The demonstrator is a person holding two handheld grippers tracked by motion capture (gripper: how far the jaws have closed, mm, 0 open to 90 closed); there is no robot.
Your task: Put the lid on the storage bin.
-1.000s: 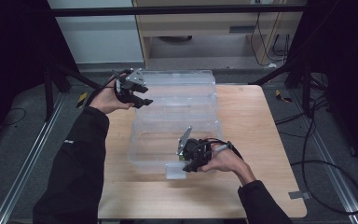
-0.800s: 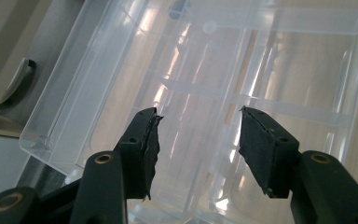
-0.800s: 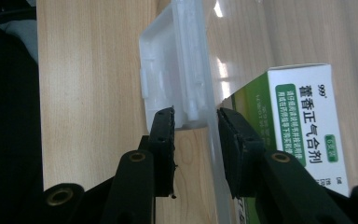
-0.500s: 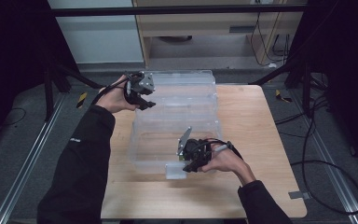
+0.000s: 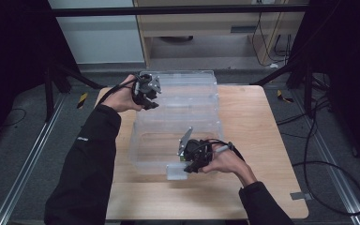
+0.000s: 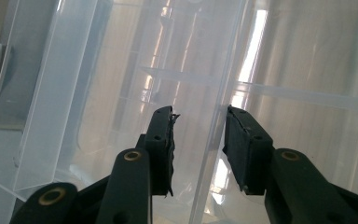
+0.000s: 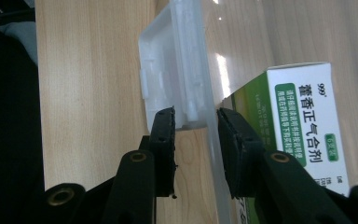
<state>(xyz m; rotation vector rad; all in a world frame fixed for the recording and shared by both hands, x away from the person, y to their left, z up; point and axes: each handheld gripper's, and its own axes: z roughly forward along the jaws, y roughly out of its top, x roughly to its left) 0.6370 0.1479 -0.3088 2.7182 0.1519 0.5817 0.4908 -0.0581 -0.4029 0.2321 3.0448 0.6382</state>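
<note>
Clear bin [image 5: 178, 117]: left hand-held gripper [image 6: 198, 140] closing astride its wall; right hand-held gripper [image 7: 196, 135] seemingly clamps its latch [image 7: 172, 70].

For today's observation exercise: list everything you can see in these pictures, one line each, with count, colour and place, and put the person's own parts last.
Clear plastic bin: one, see-through, middle of the table, lid folded back at the far side.
Bin latch: one, whitish, on the near wall, between the right gripper's jaws.
Carton: one, white and green with printed text, inside the bin behind the near wall.
Table: one, light wood, centre of the floor.
Cabinet: one, beige, beyond the table.
Left gripper: black, at the bin's far left corner, jaws astride a clear wall, just been closing.
Right gripper: black, at the near wall.
Sleeves: two, black.
</note>
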